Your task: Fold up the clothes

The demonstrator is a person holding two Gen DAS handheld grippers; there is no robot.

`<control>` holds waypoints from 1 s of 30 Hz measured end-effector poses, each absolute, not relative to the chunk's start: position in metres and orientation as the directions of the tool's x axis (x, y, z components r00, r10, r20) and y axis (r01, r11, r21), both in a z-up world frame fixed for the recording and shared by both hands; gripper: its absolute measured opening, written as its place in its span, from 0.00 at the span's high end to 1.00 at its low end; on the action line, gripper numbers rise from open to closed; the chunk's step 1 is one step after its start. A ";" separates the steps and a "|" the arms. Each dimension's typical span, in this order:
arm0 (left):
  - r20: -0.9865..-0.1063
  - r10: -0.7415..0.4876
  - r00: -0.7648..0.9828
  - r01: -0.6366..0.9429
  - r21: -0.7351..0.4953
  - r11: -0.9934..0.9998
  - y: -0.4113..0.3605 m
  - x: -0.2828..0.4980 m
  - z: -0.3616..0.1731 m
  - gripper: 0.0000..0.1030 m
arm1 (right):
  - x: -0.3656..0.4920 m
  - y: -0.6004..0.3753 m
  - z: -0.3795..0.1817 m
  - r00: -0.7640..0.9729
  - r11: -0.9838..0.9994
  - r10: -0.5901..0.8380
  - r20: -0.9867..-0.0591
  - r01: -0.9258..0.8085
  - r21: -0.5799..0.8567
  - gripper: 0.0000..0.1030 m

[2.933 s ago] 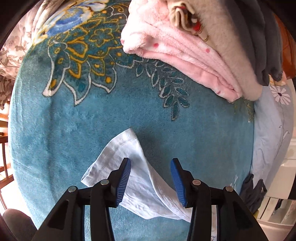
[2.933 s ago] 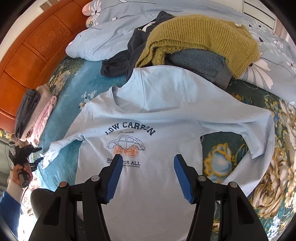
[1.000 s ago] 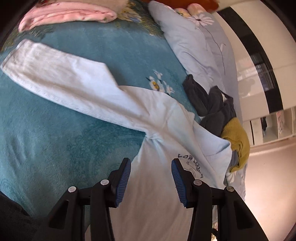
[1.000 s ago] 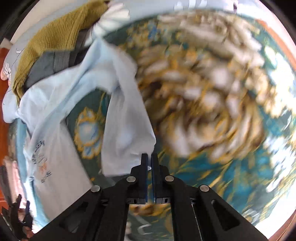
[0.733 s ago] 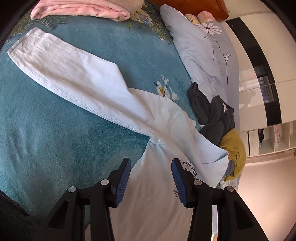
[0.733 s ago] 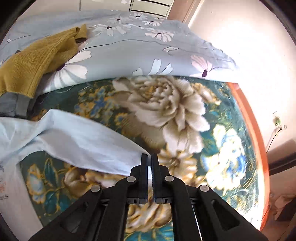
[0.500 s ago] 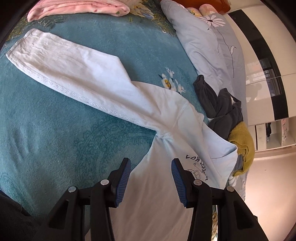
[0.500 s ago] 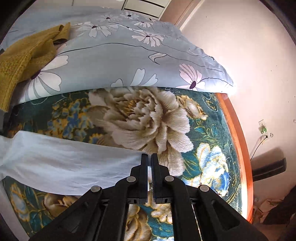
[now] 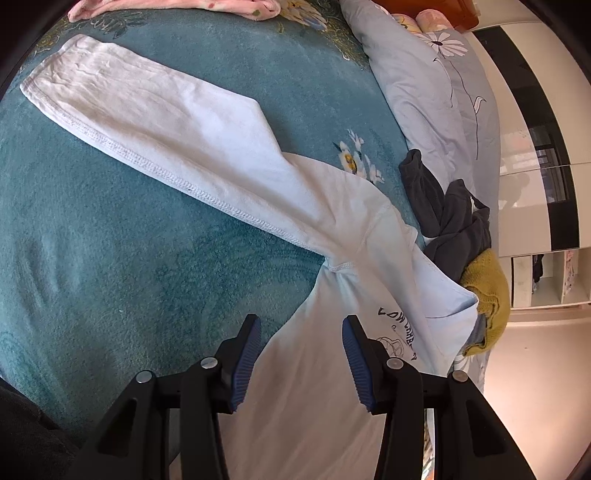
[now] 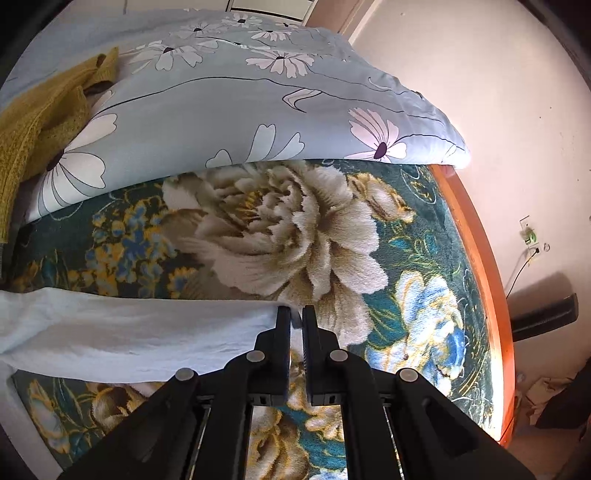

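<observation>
Right gripper pinches the pale-blue long-sleeved cotton shirt by its sleeve cuff; left gripper hovers spread over shirt's body.

Shirt spread flat on the blanket, one sleeve stretched out up-left, quilt beyond it – dark clothes and sweater piled at its collar, folded stack at the blanket's far edge.

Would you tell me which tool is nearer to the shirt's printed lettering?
Left. The left tool hovers open over the shirt body, right beside the lettering. The right tool is out at a sleeve end, pinching the cuff.
</observation>
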State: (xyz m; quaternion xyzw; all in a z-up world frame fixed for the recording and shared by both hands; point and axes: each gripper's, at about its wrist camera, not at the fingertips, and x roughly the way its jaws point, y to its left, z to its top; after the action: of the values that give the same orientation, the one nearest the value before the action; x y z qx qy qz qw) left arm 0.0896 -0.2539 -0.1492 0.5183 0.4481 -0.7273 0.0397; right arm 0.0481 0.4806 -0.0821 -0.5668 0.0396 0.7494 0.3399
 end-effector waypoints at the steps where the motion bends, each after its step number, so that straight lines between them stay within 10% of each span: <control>1: -0.790 0.407 -0.459 0.523 -0.610 -0.595 -0.254 0.090 -0.149 0.51 | 0.050 0.483 -0.080 -0.137 -0.766 0.459 -0.878 -0.561 -0.313 0.88; 4: -0.791 0.409 -0.456 0.532 -0.610 -0.587 -0.256 0.091 -0.150 0.47 | 0.057 0.499 -0.071 -0.150 -0.734 0.458 -0.876 -0.620 -0.278 0.71; 15: -0.807 0.398 -0.436 0.497 -0.584 -0.641 -0.243 0.084 -0.147 0.47 | 0.108 0.509 -0.136 -0.361 -0.568 0.007 -0.932 -0.769 0.294 0.66; 24: -0.816 0.380 -0.434 0.512 -0.571 -0.641 -0.242 0.084 -0.149 0.47 | 0.121 0.527 -0.173 -0.487 -0.217 -0.011 -0.873 -0.851 0.477 0.66; 26: -0.820 0.378 -0.430 0.513 -0.567 -0.645 -0.241 0.083 -0.150 0.47 | 0.116 0.528 -0.174 -0.478 -0.197 -0.001 -0.878 -0.861 0.469 0.73; 27: -0.819 0.378 -0.431 0.513 -0.567 -0.644 -0.241 0.083 -0.150 0.47 | 0.112 0.527 -0.174 -0.451 -0.218 0.006 -0.892 -0.871 0.439 0.91; 30: -0.815 0.380 -0.437 0.517 -0.574 -0.635 -0.242 0.083 -0.150 0.47 | 0.105 0.525 -0.163 -0.443 -0.279 0.023 -0.896 -0.864 0.420 0.96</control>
State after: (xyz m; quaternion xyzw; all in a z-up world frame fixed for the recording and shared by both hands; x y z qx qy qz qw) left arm 0.0830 -0.2418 -0.1504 0.5285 0.4245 -0.7337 0.0467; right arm 0.1054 0.5255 -0.1631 -0.4159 0.5051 0.6830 0.3247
